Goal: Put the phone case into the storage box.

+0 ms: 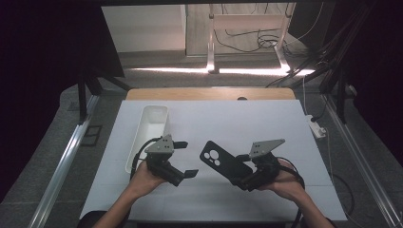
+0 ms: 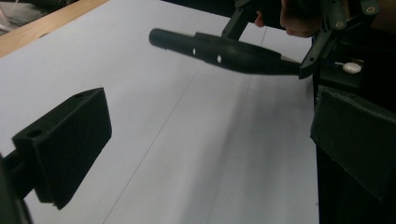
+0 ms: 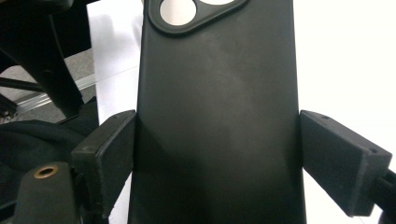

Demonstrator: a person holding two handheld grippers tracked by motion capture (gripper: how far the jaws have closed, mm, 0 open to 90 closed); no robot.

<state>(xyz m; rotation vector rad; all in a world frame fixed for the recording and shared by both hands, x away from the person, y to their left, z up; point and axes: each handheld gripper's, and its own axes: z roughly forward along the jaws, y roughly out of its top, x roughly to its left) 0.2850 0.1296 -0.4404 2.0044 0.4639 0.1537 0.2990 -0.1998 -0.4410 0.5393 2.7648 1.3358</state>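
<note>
From the high view, the right hand-held gripper (image 1: 243, 167) holds a black phone case (image 1: 224, 163) by its lower end, the case slanting up toward ten o'clock with its camera cutout at the far tip, lifted off the white tabletop (image 1: 247, 118). The left hand-held gripper (image 1: 183, 159) hovers at nine o'clock of the case, jaws spread wide with nothing between them. A white tray (image 1: 151, 129) lies along the tabletop at eleven o'clock of the left hand.

In the left gripper view, the case (image 2: 224, 52) shows edge-on at one o'clock, held in the air by the right gripper, well apart from the left jaws.

In the right gripper view, the two pads press on the case's (image 3: 219, 116) long edges, at nine and three o'clock.

The grip sits near one end, so I judge the soft case could sag, twist or slide out if swung quickly; squeezing harder would buckle it inward.
</note>
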